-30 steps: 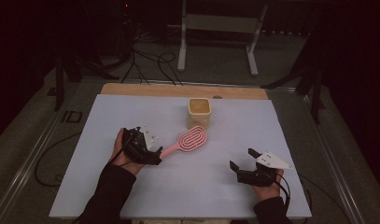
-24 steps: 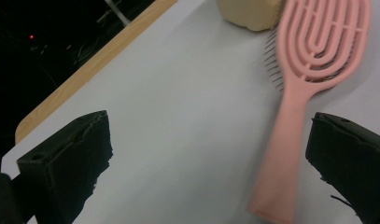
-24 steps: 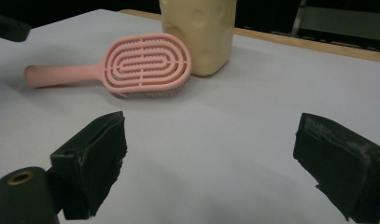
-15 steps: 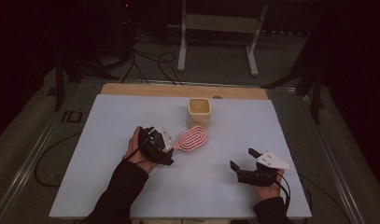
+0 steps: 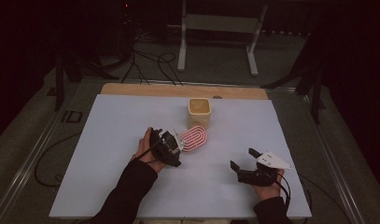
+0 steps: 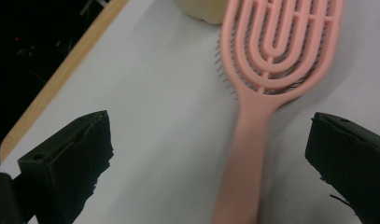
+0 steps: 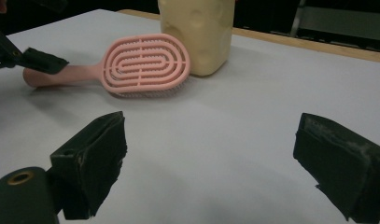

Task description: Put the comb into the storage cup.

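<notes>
The bench carries a cream cup at the far middle, and the pink hairbrush lies flat just near of it, head almost touching the cup. Its long axis runs diagonally: head far-right toward the cup, handle near-left into the left tool, whose jaws stand wide apart around the handle without gripping. Closing off-centre could pivot the brush and knock its head into the cup. The right tool waits, jaws apart, near-right, holding nothing.
</notes>
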`<state>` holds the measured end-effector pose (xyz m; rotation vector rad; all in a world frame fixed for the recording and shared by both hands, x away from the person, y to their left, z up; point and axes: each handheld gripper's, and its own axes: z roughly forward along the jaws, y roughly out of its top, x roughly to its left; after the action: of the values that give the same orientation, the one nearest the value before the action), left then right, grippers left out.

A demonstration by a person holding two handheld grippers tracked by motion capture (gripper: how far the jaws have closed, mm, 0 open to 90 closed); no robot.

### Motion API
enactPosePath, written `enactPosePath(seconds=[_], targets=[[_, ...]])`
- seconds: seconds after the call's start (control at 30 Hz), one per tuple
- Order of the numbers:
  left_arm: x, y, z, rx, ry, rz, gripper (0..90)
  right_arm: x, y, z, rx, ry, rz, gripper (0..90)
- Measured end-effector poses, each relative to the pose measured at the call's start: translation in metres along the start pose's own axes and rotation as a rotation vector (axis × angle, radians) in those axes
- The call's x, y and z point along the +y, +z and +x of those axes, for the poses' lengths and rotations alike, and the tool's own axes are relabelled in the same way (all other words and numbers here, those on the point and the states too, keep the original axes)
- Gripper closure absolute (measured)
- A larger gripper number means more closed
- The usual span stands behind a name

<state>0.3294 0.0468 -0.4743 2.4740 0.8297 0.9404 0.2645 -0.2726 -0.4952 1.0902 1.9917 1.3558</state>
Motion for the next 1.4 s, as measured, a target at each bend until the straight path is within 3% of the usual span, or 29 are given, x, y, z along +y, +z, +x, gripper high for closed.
enactPosePath(seconds=[0.37, 0.57, 0.8, 1.03, 1.4], targets=[[0.007, 0.014, -0.012, 0.014, 0.060, 0.082, 6.5, 0.000, 0.000, -0.001, -0.001, 0.001, 0.000, 9.3], [0.010, 0.020, -0.015, -0.005, 0.086, 0.122, 15.8, 0.000, 0.000, -0.001, -0.001, 0.000, -0.001, 9.3], [0.014, 0.027, -0.019, 0.004, 0.119, 0.182, 28.1, 0.000, 0.000, -0.001, -0.004, 0.001, -0.002, 9.3], [0.016, 0.035, -0.020, -0.031, 0.114, 0.213, 43.7, 0.000, -0.001, -0.002, -0.003, 0.005, -0.003, 9.3], [0.020, 0.041, -0.013, -0.092, 0.076, 0.225, 55.5, 0.000, -0.001, -0.002, -0.004, 0.005, -0.004, 9.3]])
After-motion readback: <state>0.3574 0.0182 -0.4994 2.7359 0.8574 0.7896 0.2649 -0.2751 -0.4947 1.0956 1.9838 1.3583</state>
